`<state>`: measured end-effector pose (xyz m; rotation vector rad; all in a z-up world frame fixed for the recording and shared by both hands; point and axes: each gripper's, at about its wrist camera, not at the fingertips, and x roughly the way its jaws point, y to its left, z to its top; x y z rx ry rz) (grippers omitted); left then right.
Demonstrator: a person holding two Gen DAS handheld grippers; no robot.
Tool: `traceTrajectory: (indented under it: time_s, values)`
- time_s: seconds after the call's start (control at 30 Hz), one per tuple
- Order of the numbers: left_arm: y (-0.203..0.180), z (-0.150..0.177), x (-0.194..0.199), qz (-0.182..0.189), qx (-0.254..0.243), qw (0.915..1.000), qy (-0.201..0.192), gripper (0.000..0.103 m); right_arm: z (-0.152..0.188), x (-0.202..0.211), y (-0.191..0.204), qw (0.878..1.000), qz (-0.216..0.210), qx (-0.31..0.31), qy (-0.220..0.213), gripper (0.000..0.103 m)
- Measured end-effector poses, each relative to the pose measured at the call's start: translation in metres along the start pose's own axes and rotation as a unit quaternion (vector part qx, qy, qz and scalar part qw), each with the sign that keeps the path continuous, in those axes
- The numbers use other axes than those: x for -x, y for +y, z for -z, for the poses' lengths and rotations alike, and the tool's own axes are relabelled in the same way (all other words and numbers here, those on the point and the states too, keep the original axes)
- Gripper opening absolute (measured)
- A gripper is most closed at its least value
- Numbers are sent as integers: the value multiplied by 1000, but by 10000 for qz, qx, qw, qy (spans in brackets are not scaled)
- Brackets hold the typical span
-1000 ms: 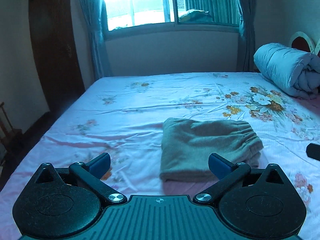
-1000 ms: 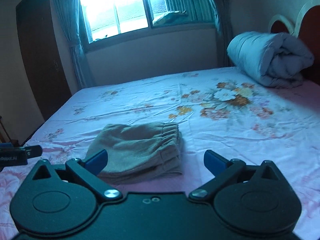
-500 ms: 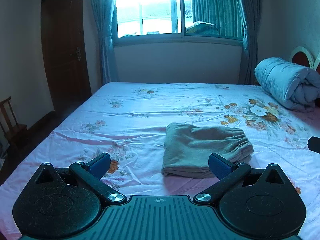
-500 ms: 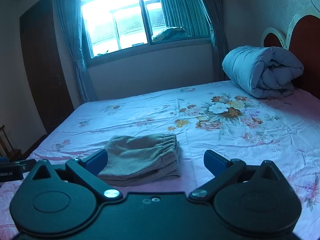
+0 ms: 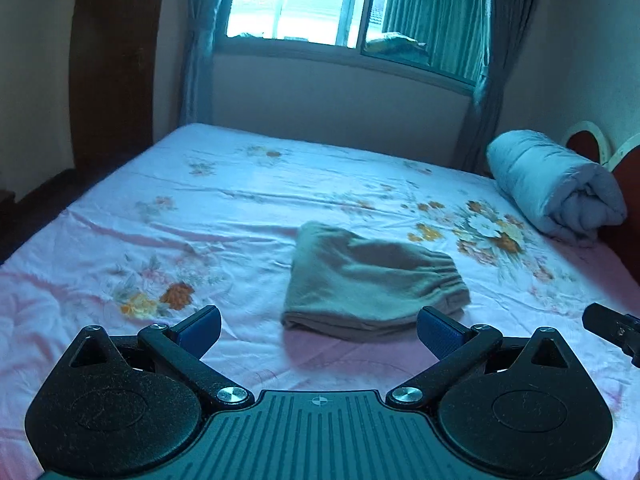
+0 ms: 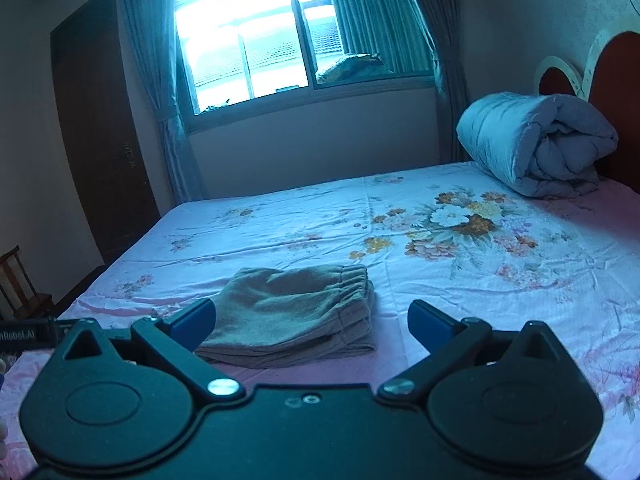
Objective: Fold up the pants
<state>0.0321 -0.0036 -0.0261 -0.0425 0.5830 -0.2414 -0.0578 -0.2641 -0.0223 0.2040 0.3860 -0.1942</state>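
The olive-grey pants [image 5: 372, 284] lie folded into a compact stack on the flowered sheet, elastic waistband toward the right. In the right wrist view the same pants [image 6: 292, 312] sit ahead and slightly left. My left gripper [image 5: 318, 330] hovers open near the bed's front edge, short of the stack, with nothing between its blue pads. My right gripper [image 6: 312, 320] is open too, empty, drawn back from the pants. The right gripper's tip shows at the far right of the left wrist view, and the left gripper's body shows at the left edge of the right wrist view.
A rolled pale-blue duvet [image 6: 536, 144] rests against the red headboard [image 6: 616, 64] at the far right. The pink floral bed sheet [image 5: 224, 216] spreads wide around the pants. A dark wooden door [image 6: 100, 140] and a small chair [image 6: 20, 284] stand left; window and curtains lie behind.
Both grippers have pulled back and risen away from the folded pants, staying open. The left view has tilted and swung a little left. The pants have not moved.
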Motion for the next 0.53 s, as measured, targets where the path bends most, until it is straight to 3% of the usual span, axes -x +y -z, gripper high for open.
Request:
traceTrajectory:
  time_s: [0.13, 0.33, 0.53]
  values:
    - [-11, 1, -7, -162, -384, 9991, -52, 103, 1, -6, 3, 9999, 82, 36, 67, 97]
    - [-26, -4, -6, 150, -384, 9988, -257, 97, 4, -9, 4, 9999, 104, -21, 65, 97]
    - [-41, -10, -3, 29, -597, 9972, -451, 98, 4, -9, 1, 9999, 99, -62, 60, 97]
